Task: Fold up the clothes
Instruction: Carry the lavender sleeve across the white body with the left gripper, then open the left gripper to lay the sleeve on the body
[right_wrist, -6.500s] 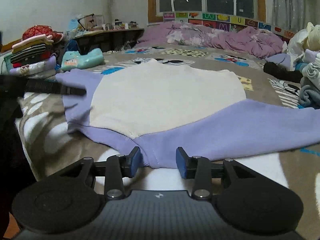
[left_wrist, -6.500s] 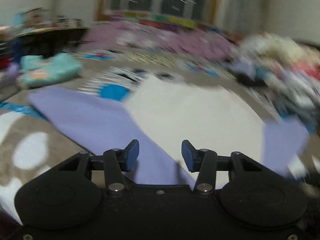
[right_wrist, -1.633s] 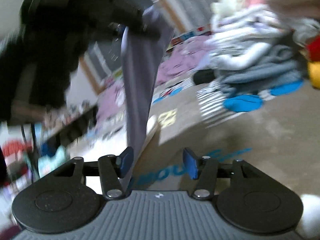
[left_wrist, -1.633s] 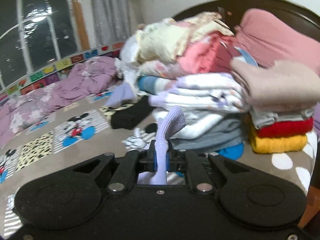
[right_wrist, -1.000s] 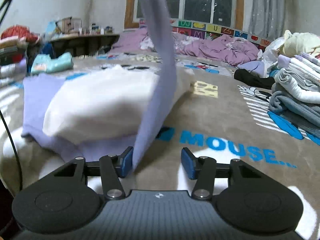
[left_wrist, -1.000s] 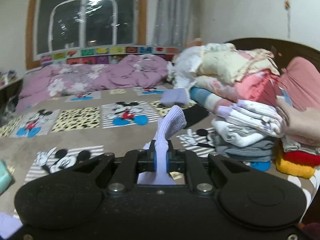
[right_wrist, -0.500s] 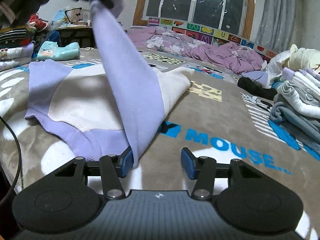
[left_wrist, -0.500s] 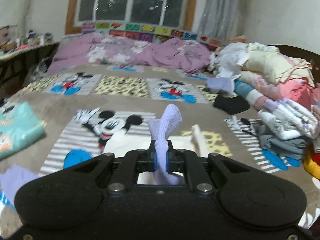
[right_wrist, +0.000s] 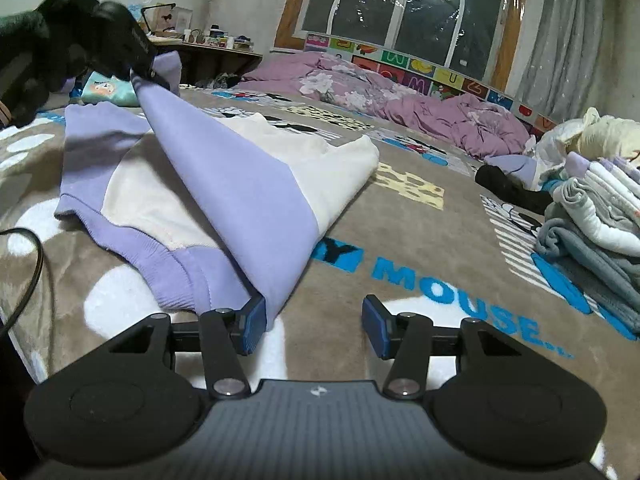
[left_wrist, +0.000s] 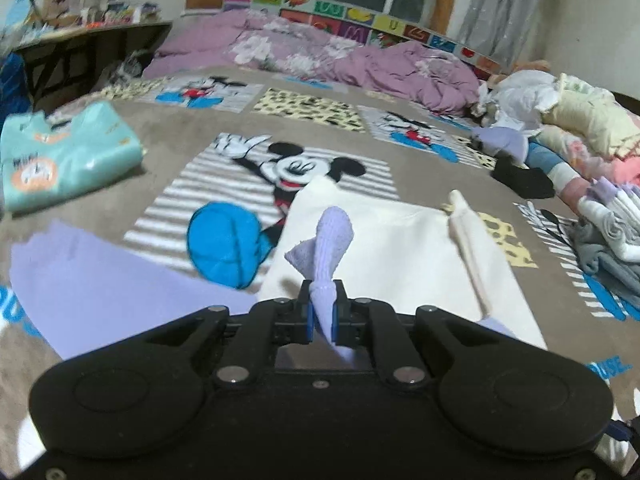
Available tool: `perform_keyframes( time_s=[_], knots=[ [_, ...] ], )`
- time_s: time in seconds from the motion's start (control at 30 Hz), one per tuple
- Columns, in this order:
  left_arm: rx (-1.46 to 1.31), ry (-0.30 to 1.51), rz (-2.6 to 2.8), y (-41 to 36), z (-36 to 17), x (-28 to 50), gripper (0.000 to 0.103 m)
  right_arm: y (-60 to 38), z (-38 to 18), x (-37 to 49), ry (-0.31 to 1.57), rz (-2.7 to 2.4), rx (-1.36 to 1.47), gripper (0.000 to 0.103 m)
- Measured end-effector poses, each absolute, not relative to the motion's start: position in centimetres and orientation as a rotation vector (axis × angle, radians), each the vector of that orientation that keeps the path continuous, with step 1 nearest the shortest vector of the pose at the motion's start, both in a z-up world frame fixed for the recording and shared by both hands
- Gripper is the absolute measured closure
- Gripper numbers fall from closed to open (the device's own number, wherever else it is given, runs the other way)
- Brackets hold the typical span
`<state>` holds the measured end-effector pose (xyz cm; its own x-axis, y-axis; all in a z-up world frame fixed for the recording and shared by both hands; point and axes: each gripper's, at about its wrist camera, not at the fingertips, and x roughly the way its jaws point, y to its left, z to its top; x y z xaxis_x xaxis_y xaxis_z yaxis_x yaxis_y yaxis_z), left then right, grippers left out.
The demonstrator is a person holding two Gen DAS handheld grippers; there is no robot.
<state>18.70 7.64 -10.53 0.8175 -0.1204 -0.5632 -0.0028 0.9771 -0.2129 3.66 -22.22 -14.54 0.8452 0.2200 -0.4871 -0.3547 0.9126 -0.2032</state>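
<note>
While hidden from the left view — right tool [right_wrist: 314, 324] spread, left tool [left_wrist: 322, 316] pinching lilac cuff [left_wrist: 334, 236].

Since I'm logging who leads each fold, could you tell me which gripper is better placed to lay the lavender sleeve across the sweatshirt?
Left. The left gripper is shut on the sleeve cuff above the cream body; the right gripper is open, holding nothing.

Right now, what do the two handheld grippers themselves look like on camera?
The left gripper has a smooth matte black body with two round housings, silver pivot screws and blue finger pads. The right gripper matches it, but its centre is ribbed dark grey with a small white logo. A black cable loops beside it.
</note>
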Motion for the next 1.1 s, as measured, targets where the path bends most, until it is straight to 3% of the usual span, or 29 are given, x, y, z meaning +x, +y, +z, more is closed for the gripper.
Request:
perform_keyframes(
  time_s=[0.27,0.63,0.7,0.83,1.1],
  knots=[
    [-0.272,0.623,-0.072,9.3,-12.9,18.4,0.097,-22.9,-13.8,2.4,0.474,0.341,-0.308,0.051],
    [-0.372,0.643,-0.118,10.6,-15.0,17.6,0.096,-20.9,-11.8,2.4,0.316,0.457,-0.258,0.052],
    [-0.381,0.643,-0.123,10.7,-14.9,17.5,0.093,-19.9,-12.1,3.4,0.318,0.473,-0.271,0.052],
    [-0.397,0.614,-0.080,11.7,-14.3,16.8,0.072,-18.7,-12.7,5.6,0.359,0.485,-0.260,0.050],
    [-0.395,0.531,-0.052,12.6,-9.3,17.1,0.068,-19.0,-13.4,7.5,0.511,0.518,-0.213,0.049]
  ],
)
